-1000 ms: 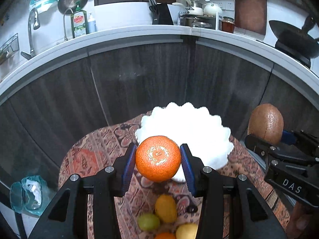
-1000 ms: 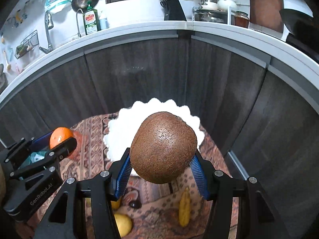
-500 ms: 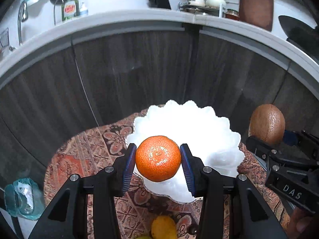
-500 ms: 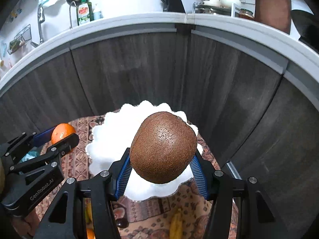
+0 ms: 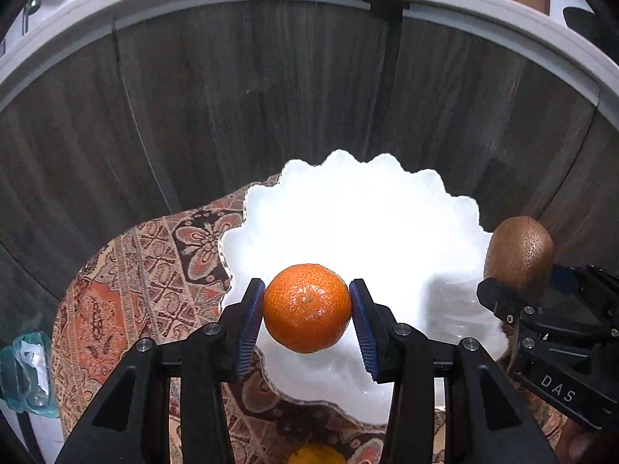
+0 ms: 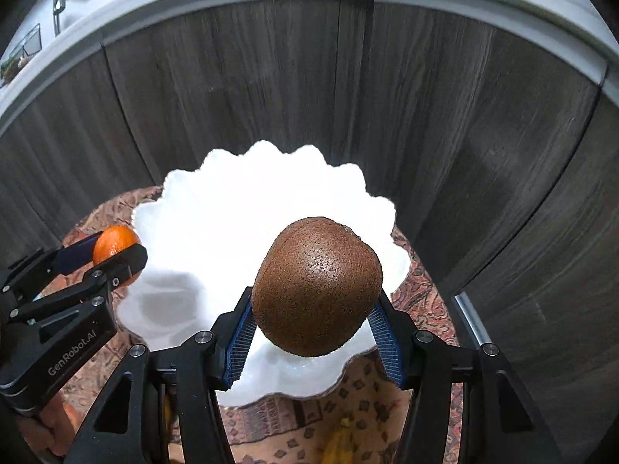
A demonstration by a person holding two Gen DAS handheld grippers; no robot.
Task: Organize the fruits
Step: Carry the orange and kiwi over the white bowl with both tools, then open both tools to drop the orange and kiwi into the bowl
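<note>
Both grippers hover over the white scalloped bowl (image 5: 387,224), the left gripper (image 5: 307,309) pinching an orange (image 5: 307,307) between its pads and the right gripper (image 6: 315,309) clamping a brown kiwi (image 6: 317,286), apparently poised to release both into the bowl below the fingertips

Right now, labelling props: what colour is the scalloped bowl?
White bowl; the left wrist view shows it best.

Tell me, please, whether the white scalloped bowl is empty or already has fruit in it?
Empty, as far as visible: the white bowl shows bare white inside. The orange and kiwi are each gripped above it, hiding some of its floor.
</note>
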